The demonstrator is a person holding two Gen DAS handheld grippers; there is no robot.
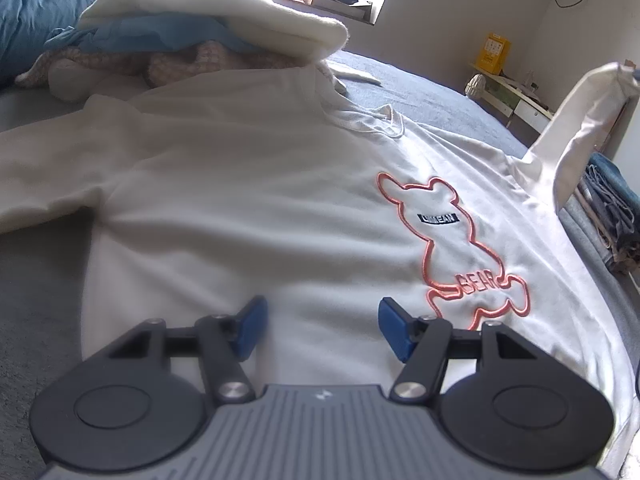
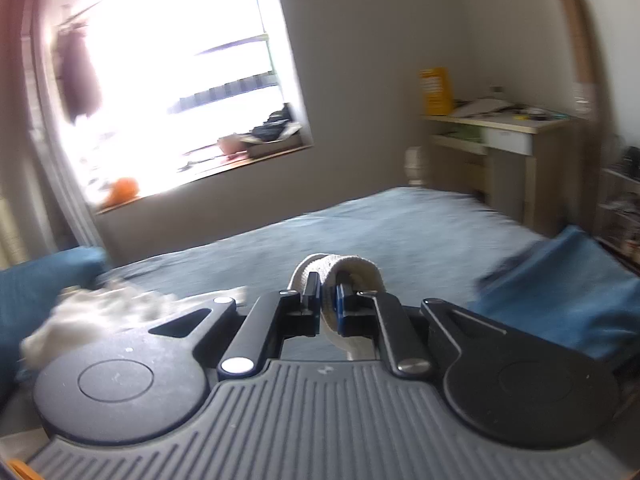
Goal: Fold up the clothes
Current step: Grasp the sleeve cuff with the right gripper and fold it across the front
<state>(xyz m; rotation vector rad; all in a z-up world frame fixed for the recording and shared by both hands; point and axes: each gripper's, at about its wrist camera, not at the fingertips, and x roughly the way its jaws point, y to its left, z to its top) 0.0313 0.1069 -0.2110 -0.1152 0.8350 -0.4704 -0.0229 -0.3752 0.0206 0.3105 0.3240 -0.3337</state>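
A white sweatshirt (image 1: 248,208) with an orange bear outline (image 1: 452,248) lies spread front-up on the grey-blue bed (image 1: 420,92). My left gripper (image 1: 322,326) is open and empty, its blue pads just above the shirt's lower front. The shirt's right sleeve (image 1: 580,120) is lifted up at the right edge of the left wrist view. My right gripper (image 2: 328,304) is shut on the ribbed white cuff (image 2: 340,268) of that sleeve and holds it above the bed (image 2: 380,228).
A pile of clothes and a white blanket (image 1: 224,12) sits beyond the shirt's left shoulder. Folded jeans (image 1: 612,208) lie at the bed's right edge. A blue garment (image 2: 560,288) lies right, a desk (image 2: 508,152) and window (image 2: 168,80) behind.
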